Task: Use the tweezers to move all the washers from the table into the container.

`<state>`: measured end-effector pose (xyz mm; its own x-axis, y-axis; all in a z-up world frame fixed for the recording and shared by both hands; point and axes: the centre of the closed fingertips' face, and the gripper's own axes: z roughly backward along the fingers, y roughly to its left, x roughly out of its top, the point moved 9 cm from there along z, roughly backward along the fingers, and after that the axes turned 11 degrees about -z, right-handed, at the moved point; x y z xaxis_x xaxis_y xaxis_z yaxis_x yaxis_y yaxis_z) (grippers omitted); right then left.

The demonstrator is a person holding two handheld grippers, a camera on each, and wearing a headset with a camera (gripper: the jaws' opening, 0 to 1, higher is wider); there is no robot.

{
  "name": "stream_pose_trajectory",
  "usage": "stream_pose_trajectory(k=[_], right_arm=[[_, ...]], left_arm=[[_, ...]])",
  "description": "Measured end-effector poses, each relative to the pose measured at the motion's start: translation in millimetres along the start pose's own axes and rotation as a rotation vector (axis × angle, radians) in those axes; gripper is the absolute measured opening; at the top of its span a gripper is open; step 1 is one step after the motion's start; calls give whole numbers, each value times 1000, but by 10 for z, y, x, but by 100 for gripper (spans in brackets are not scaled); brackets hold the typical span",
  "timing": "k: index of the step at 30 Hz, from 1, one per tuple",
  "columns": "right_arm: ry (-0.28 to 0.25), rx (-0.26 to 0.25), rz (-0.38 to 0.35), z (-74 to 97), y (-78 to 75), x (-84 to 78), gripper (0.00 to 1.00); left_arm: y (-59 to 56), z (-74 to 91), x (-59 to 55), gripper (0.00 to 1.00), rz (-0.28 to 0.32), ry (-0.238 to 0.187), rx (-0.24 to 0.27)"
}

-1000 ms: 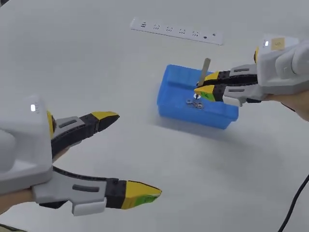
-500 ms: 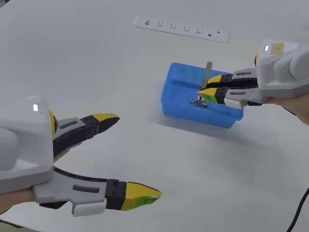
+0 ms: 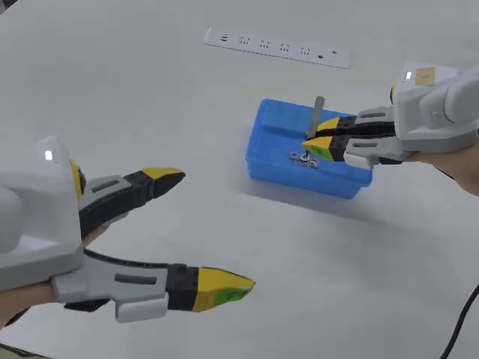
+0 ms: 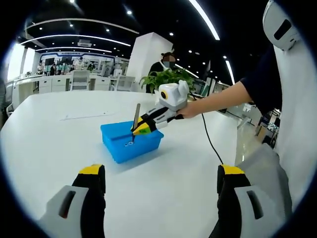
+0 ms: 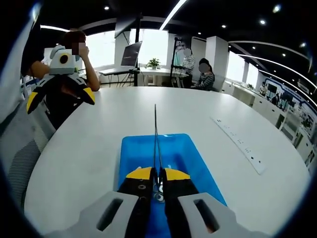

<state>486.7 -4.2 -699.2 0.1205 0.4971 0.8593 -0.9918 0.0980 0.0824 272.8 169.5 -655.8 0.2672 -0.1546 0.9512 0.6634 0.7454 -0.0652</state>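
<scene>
Head view: the right gripper (image 3: 318, 147), jaws clamped on one pair of tweezers (image 3: 318, 114), hovers over the single blue container (image 3: 340, 178), where a small cluster of washers (image 3: 303, 158), perhaps three, lies.

Left gripper view: the left gripper (image 4: 158, 181) hangs above the white table (image 4: 59, 148), jaws wide apart.

Right gripper view: the tweezers run straight out between the pinched jaws. This looks like the drop-off step; the next move calls for lifting clear and checking the table for leftovers.
</scene>
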Motion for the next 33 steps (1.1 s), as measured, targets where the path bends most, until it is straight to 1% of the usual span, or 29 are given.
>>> stream_pose_trajectory(k=[1, 3, 4, 5, 6, 7, 9, 10, 11, 12, 13, 14, 15, 16, 17, 18, 19, 20, 21, 22, 23, 24, 25, 26, 27, 28, 30, 31, 33], right_arm=[[1, 1, 2, 5, 4, 5, 8], [4, 1, 10, 13, 9, 19, 8], [5, -2, 11, 18, 7, 25, 8], [6, -5, 12, 28, 6, 36, 8], [6, -5, 12, 35, 4, 45, 8], [5, -7, 14, 47, 5, 60, 8], [2, -7, 17, 62, 3, 82, 8], [1, -8, 20, 63, 1, 88, 8], [0, -8, 20, 66, 0, 93, 8], [-3, -6, 18, 67, 0, 100, 8], [-4, -6, 18, 67, 1, 103, 8], [-4, -4, 21, 65, 0, 106, 8], [-4, -1, 19, 64, 1, 107, 8], [-4, 5, 17, 60, 5, 106, 8], [-3, 7, 17, 58, 8, 106, 8], [-2, 14, 17, 53, 15, 103, 8], [3, 16, 19, 51, 22, 98, 8], [9, 20, 23, 49, 29, 93, 8], [14, 28, 26, 47, 39, 89, 8], [15, 30, 28, 46, 44, 87, 8], [17, 34, 31, 45, 49, 85, 8], [19, 36, 32, 44, 50, 83, 8], [19, 38, 33, 45, 52, 84, 8], [19, 40, 32, 46, 52, 84, 8], [17, 46, 31, 49, 56, 87, 8], [16, 47, 35, 51, 55, 90, 8], [15, 50, 35, 55, 54, 95, 8], [17, 51, 38, 56, 53, 96, 8], [20, 51, 39, 58, 50, 96, 8]], left_arm=[[29, -26, 27, 99, -4, -5, 0], [129, -128, 102, 98, -33, -15, 0], [205, -187, 182, 95, -53, -30, 21], [266, -235, 271, 93, -64, -74, 50], [336, -294, 389, 91, -59, -134, 78], [378, -332, 458, 91, -51, -168, 90], [477, -452, 579, 88, -40, -221, 82], [509, -502, 579, 86, -49, -189, 71], [542, -564, 603, 84, -54, -179, 61], [577, -660, 633, 81, -58, -156, 46], [608, -754, 668, 81, -62, -151, 30], [619, -815, 686, 80, -68, -153, 9], [632, -905, 704, 78, -84, -149, -27], [641, -935, 710, 75, -92, -148, -34], [663, -1016, 721, 70, -120, -149, -67], [673, -1068, 736, 61, -137, -164, -99], [692, -1118, 749, 54, -152, -171, -112], [710, -1188, 770, 50, -172, -166, -130], [717, -1230, 776, 49, -193, -155, -148], [726, -1291, 772, 50, -213, -128, -173], [728, -1325, 761, 50, -226, -106, -196], [711, -1352, 745, 49, -255, -75, -264], [708, -1362, 738, 48, -261, -66, -293], [727, -1380, 735, 46, -267, -50, -307], [745, -1385, 736, 43, -269, -49, -309], [770, -1395, 735, 39, -285, -46, -314], [801, -1405, 727, 30, -298, -41, -320], [818, -1414, 721, 27, -304, -31, -326], [830, -1422, 714, 26, -317, -17, -342]])
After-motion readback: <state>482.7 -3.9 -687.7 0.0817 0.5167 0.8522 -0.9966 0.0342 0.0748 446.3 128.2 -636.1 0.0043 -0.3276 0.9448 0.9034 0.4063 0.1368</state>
